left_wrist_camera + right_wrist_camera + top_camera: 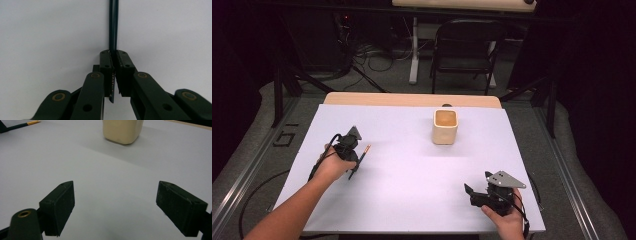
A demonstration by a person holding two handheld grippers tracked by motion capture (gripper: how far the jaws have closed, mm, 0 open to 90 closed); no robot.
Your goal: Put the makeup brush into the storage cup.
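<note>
The left gripper [113, 62] pinches a thin dark pencil [113, 25] between its jaws; it may slip, perhaps while moving to the cream square cup [445, 127]. The right gripper [116, 207] stands wide open and empty.

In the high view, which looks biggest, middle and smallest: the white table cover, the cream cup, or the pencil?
1. White table cover, by far the biggest.
2. Cream cup.
3. Pencil, thinnest and partly hidden in the left gripper, so its full length is unsure.
</note>
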